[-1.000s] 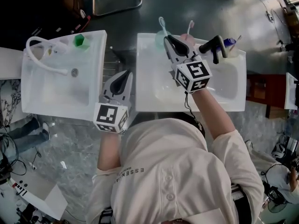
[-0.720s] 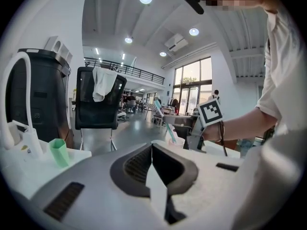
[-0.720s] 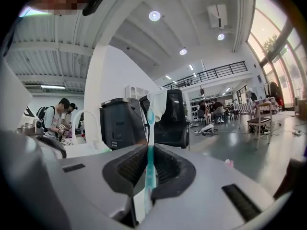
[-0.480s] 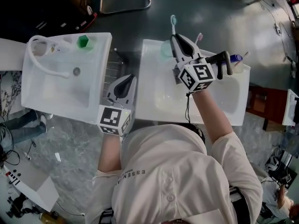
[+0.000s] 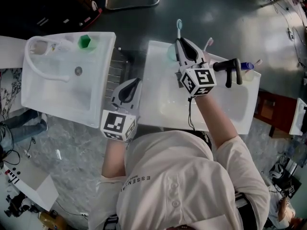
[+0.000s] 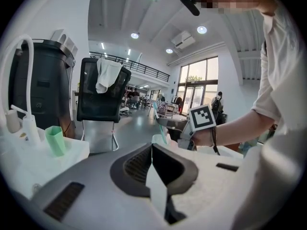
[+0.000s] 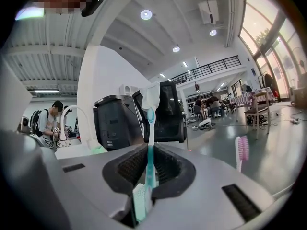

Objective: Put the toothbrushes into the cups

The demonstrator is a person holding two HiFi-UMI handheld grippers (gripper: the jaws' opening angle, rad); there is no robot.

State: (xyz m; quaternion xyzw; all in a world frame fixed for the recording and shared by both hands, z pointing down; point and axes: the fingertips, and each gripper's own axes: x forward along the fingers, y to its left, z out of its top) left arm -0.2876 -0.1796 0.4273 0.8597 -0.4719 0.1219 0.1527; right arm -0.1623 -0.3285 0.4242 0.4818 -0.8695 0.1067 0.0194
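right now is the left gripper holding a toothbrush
No, the left gripper is shut on nothing; the teal toothbrush is in the right gripper.

Only one bit can be read: small lettering (image 5: 137, 178) starting "ESSEN", the rest too small to make out, on the person's shirt (image 5: 182, 186) at about seven o'clock.

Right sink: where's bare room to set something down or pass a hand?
Free: the right sink basin, between the black faucet and the near rim. The left sink basin around its drain is also free. Crowded: the right sink's back rim, with the teal cup, pink toothbrush and faucet, and the right hand-held gripper holding a teal toothbrush.
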